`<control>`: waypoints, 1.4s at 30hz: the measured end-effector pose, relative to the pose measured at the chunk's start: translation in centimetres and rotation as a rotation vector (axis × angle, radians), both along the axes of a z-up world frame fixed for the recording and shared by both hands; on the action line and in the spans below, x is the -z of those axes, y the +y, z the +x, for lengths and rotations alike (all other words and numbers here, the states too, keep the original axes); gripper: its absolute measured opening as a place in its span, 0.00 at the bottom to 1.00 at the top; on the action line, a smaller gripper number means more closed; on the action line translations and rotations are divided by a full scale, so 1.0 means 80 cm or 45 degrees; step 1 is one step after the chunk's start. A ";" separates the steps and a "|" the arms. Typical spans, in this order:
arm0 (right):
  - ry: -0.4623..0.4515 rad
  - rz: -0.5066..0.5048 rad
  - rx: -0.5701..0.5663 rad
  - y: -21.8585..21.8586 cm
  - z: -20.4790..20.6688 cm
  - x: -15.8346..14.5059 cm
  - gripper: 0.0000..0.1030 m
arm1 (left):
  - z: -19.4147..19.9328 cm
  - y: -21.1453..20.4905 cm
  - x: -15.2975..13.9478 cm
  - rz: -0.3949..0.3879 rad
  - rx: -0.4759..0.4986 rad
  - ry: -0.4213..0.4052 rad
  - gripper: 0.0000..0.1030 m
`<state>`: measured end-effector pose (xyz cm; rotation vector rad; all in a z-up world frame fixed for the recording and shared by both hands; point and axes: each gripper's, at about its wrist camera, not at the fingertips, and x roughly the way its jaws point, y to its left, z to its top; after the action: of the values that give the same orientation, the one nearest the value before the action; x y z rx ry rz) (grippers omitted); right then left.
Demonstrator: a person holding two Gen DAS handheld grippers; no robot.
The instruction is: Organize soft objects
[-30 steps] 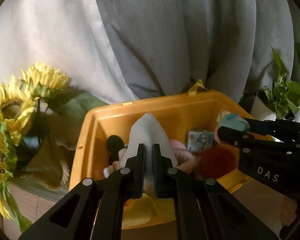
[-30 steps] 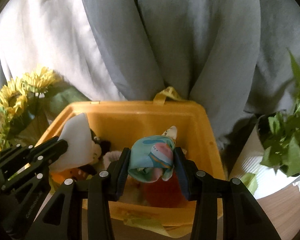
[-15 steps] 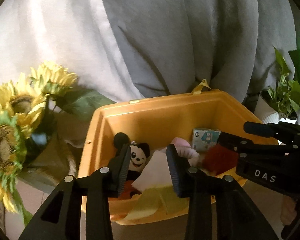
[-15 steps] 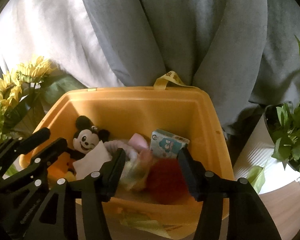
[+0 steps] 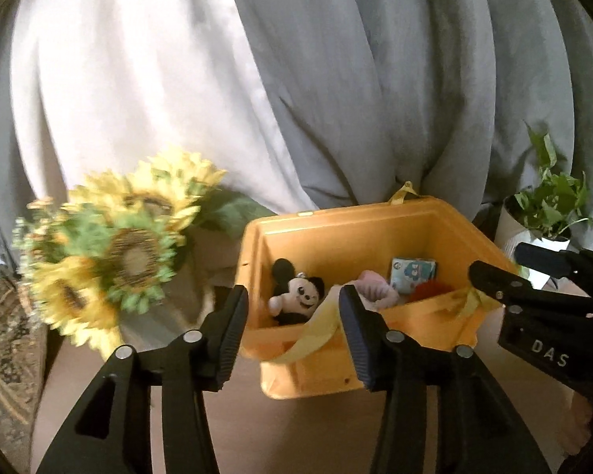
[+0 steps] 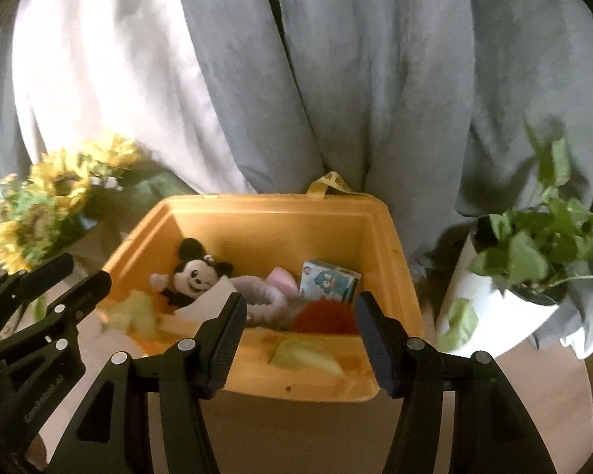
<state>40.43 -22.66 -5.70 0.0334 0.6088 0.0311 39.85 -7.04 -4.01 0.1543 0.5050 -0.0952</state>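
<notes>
Both the left tongs point(image 5: 292, 331) and right tongs point(image 6: 300, 335) stand released and empty, the left having just spread wider. The soft toys, a mouse plush point(image 6: 195, 276) among them, lie in the orange bin point(image 6: 391, 237), so little seems left. The bin sits on a brown worktop point(image 6: 296, 434), with sunflowers point(image 5: 130, 252) left, a potted plant point(image 6: 533, 252) right and grey curtains point(image 6: 375, 79) behind.
</notes>
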 end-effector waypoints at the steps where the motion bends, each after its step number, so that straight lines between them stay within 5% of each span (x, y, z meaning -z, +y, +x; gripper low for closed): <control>1: -0.010 -0.002 0.003 0.003 -0.010 -0.004 0.57 | -0.010 0.004 -0.004 -0.003 -0.003 -0.012 0.48; 17: -0.100 0.012 0.173 0.043 -0.174 -0.027 0.60 | -0.141 0.049 -0.030 -0.030 0.118 -0.069 0.54; 27: -0.164 -0.056 0.189 0.049 -0.262 -0.037 0.66 | -0.235 0.052 -0.037 -0.070 0.086 -0.113 0.59; 42: -0.175 -0.015 0.184 0.022 -0.385 -0.038 0.78 | -0.366 0.041 -0.039 -0.061 0.014 -0.186 0.82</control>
<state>9.61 -20.92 -2.64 0.0630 0.4682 -0.1097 10.55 -3.74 -0.86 0.1159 0.3558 -0.1058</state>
